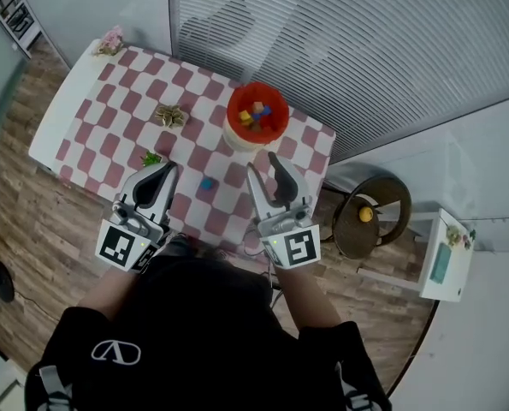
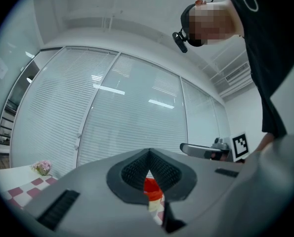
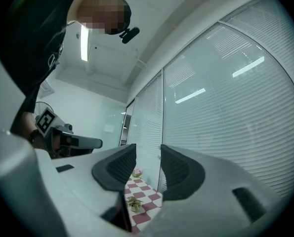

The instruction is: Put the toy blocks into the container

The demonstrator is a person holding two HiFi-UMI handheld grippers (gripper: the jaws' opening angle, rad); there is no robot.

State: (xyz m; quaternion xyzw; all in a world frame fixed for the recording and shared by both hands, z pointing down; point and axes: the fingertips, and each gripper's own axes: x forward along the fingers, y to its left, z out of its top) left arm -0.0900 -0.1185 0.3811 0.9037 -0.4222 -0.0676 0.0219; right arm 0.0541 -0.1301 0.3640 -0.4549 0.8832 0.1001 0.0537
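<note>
Level: bright, even, cool white indoor light.
Source: ceiling strip lamp, up and left of the right gripper.
Glare: lamp reflections streak the glass wall ahead of the left gripper; the wall has a pale sheen in the head view.
Shadows: soft; a grey silhouette lies on that wall beyond both grippers.
Distortion: both gripper views are fisheye, with bowed lines and black corners.
Focus: gripper bodies nearest the lens are soft; the head view is crisp.
</note>
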